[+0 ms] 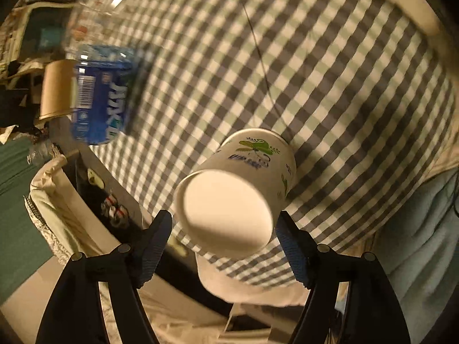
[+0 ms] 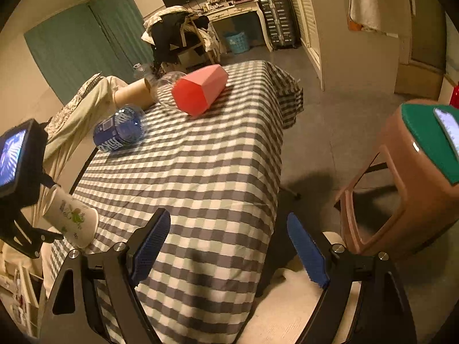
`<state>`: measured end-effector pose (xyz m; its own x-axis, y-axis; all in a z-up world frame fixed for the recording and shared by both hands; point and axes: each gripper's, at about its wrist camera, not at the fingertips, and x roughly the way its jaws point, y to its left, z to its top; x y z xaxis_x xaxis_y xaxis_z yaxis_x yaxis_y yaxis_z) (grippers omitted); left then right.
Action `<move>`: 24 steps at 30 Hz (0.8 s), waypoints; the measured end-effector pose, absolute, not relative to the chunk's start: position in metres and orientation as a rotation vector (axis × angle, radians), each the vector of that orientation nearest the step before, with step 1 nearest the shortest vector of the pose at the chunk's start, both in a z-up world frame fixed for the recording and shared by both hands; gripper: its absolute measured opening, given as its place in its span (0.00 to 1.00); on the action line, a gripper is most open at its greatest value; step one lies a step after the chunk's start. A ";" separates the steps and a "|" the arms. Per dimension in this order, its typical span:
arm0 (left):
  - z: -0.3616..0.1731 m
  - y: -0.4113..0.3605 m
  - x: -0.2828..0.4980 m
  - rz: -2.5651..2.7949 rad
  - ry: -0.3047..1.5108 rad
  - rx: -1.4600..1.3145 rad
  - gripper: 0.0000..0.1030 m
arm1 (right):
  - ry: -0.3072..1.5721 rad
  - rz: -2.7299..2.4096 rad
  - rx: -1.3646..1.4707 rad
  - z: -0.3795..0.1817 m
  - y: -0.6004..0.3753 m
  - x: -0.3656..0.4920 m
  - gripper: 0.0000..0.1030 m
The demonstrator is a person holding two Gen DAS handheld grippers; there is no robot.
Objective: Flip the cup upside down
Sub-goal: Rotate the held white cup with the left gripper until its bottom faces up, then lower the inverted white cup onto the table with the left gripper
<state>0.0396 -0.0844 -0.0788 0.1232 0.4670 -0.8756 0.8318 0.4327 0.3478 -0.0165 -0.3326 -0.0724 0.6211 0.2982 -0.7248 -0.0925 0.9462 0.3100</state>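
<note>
A white paper cup (image 1: 238,189) with a green print stands rim-down and tilted on the checked tablecloth (image 1: 315,86), its closed base toward the left wrist camera. My left gripper (image 1: 223,243) is open, its blue-padded fingers on either side of the base with gaps. The cup (image 2: 71,218) also shows at the table's near left edge in the right wrist view, beside the left gripper's body (image 2: 20,183). My right gripper (image 2: 232,246) is open and empty over the table's near right edge.
A blue-labelled bottle (image 2: 120,129), a brown paper cup (image 2: 133,93), a clear glass (image 2: 166,89) and a red box (image 2: 200,89) lie at the table's far end. A brown stool (image 2: 401,177) stands right of the table. A chair with clothes (image 2: 175,34) is behind.
</note>
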 end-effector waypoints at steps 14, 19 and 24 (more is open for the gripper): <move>-0.040 0.025 0.020 -0.461 1.182 0.742 0.76 | 0.749 0.173 0.083 0.003 -0.270 -0.069 0.81; -0.024 0.060 -0.005 -0.424 0.979 0.401 0.76 | 0.674 0.169 0.051 0.022 -0.244 -0.088 0.81; -0.006 0.067 -0.033 -0.302 0.742 0.205 0.76 | 0.625 0.174 0.006 0.031 -0.209 -0.098 0.81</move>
<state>-0.0330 0.0674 -0.0065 0.6969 -0.1972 -0.6896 0.3408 0.9370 0.0765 -0.0977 -0.2088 0.0311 0.7969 0.1636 -0.5815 -0.1598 0.9854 0.0583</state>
